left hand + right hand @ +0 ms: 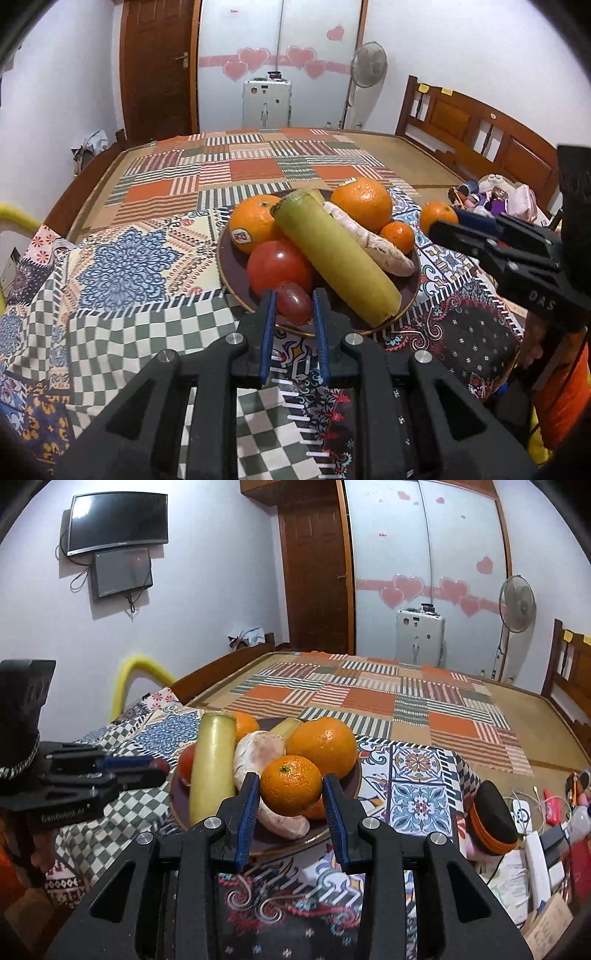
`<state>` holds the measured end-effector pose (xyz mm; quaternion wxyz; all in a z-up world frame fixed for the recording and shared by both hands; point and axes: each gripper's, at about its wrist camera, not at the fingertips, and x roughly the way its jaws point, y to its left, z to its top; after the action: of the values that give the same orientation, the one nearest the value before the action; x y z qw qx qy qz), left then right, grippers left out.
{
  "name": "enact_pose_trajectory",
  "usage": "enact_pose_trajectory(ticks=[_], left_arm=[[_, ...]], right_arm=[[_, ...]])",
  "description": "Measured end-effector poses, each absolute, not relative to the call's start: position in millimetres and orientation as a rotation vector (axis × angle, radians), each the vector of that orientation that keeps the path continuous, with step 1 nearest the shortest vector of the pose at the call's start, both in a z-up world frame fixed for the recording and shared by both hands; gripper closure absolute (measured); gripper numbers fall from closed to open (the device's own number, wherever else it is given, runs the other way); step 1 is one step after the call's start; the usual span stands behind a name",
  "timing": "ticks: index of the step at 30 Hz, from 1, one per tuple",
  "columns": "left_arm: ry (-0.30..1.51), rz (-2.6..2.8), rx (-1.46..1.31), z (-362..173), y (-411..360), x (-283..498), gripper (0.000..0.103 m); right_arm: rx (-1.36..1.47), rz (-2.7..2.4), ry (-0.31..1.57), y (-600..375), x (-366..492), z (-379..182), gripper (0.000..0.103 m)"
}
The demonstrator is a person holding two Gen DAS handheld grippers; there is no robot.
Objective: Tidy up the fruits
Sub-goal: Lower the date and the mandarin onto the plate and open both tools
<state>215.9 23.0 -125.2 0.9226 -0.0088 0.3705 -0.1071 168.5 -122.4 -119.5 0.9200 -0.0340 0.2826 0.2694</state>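
Fingers, left gripper [293, 308]: closed narrow on one red grape [294, 307], blue pads pressing it from both sides; grape sits at the fingertips, over the near rim of the plate [231, 273]. Fingers, right gripper [291, 794]: closed on one small mandarin [291, 784], pads bearing on its left and right flanks, stem end facing the camera; fruit carried over the near right part of the same plate. Plate: dark brown, on the patterned cloth [122, 258] of the bench, already loaded. Contents: long yellow-green stalk [334, 256], its long axis running from the far rim toward the near right rim; pale knobbly root [369, 242] beside and roughly parallel to it; tomato [279, 267]; two large oranges [364, 203], one stickered; a smaller mandarin at the right rim. Governing relation: both held fruits lie directly ahead of their fingers, close above the pile, the grape on its left side, the mandarin on its right. Judgement: whether each fruit is arriving or leaving cannot be told; free space on the plate is scant near the front rim.
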Motion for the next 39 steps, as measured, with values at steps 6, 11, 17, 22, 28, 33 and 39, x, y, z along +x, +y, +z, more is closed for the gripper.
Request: enact_pose_trajectory(ticks=[6, 11, 17, 22, 28, 33, 39], left_arm=[[0.767, -0.23, -0.005, -132.0, 16.1, 222.1, 0.084], [0.766, -0.225, 0.007, -135.4, 14.0, 223.0, 0.084], [0.769, -0.221, 0.022, -137.5, 10.8, 223.1, 0.083], [0.782, -0.221, 0.031, -141.5, 9.3, 225.7, 0.08], [0.783, -0.224, 0.025, -143.9, 8.5, 227.5, 0.079], [0.776, -0.222, 0.021, -144.5, 11.8, 224.9, 0.071], [0.756, -0.197, 0.018, -137.3, 15.7, 213.9, 0.069]], right_arm=[[-0.072, 0.558, 0.606, -116.3, 176.9, -126.7, 0.071], [-0.078, 0.553, 0.622, -114.8, 179.5, -131.5, 0.071], [-0.071, 0.56, 0.622, -116.0, 181.3, -131.0, 0.071], [-0.07, 0.563, 0.626, -115.6, 182.4, -130.2, 0.071], [-0.07, 0.556, 0.603, -117.7, 179.3, -127.2, 0.063], [-0.062, 0.558, 0.587, -120.1, 174.8, -121.2, 0.062], [-0.055, 0.549, 0.555, -124.6, 162.1, -107.5, 0.062]])
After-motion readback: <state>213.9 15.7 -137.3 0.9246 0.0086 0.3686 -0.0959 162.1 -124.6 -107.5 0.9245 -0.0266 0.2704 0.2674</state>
